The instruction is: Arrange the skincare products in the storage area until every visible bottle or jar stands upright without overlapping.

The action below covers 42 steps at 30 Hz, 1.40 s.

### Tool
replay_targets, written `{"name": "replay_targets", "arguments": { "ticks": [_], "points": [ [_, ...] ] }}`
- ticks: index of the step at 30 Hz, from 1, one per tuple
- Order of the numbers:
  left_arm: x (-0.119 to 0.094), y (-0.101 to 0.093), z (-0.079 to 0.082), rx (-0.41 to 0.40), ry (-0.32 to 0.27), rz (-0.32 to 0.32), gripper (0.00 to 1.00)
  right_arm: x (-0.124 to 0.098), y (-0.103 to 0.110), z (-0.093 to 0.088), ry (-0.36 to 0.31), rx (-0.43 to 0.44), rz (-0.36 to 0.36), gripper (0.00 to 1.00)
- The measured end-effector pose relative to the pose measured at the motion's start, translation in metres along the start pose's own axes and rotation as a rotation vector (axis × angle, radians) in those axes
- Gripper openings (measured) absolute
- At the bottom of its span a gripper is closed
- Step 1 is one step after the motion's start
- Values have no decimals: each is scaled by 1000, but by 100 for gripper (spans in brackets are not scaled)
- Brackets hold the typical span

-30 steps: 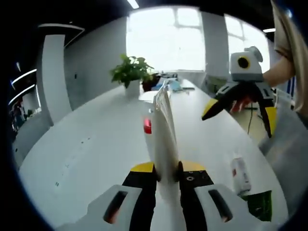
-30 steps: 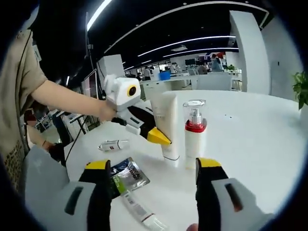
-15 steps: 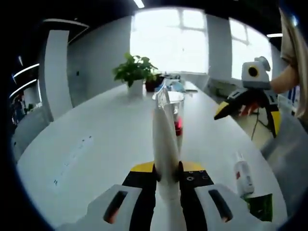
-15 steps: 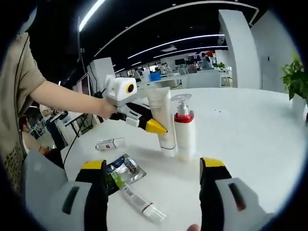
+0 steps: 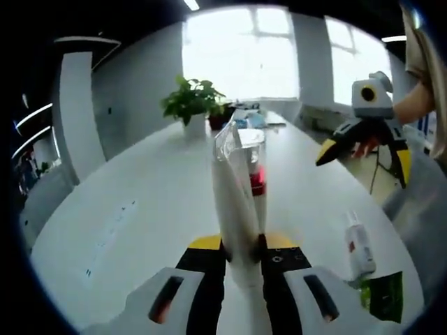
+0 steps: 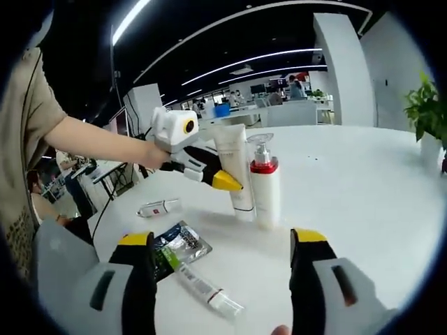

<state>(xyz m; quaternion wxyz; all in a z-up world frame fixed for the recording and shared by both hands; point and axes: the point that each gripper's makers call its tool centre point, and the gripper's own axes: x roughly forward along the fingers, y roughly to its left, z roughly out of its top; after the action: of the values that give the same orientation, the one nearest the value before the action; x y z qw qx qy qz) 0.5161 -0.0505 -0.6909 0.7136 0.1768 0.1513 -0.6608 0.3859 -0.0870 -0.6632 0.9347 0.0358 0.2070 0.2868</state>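
Note:
My left gripper (image 5: 243, 246) is shut on a white tube (image 5: 234, 199) that stands upright on the white table (image 5: 140, 209). Just behind the tube stands a clear-capped pump bottle (image 5: 256, 183) with a red collar. In the right gripper view the left gripper (image 6: 234, 183) holds the same tube (image 6: 234, 167) from the left, and the pump bottle (image 6: 264, 190) stands right beside it. My right gripper (image 6: 222, 279) is open with nothing between its jaws, a short way in front of both. From the left gripper view, the right gripper (image 5: 364, 157) hangs open over the table's right edge.
A small white bottle (image 6: 157, 207) lies on its side near the table edge, the same bottle (image 5: 356, 244) being at lower right in the left gripper view. A green sachet (image 6: 178, 248) and a slim tube (image 6: 199, 286) lie flat nearby. A potted plant (image 5: 188, 101) stands far back.
The left gripper has kept its hold on the tube and swung slightly, so the pump bottle now shows beside it. The right gripper has drawn back a little from both.

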Motion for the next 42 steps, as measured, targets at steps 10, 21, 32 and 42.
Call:
{"name": "replay_targets", "arguments": {
  "ticks": [10, 21, 32, 42],
  "points": [
    [-8, -5, -6, -47, 27, 26, 30, -1, 1, 4, -2, -8, 4, 79],
    [-42, -12, -15, -163, 56, 114, 48, -2, 13, 12, -15, -28, 20, 80],
    [-81, -35, -30, -276, 58, 219, 72, -2, 30, 8, -10, -38, 48, 85],
    [-112, -67, -35, -373, 28, 281, 83, -12, 39, -4, 8, -27, 53, 90]
  ]
}}
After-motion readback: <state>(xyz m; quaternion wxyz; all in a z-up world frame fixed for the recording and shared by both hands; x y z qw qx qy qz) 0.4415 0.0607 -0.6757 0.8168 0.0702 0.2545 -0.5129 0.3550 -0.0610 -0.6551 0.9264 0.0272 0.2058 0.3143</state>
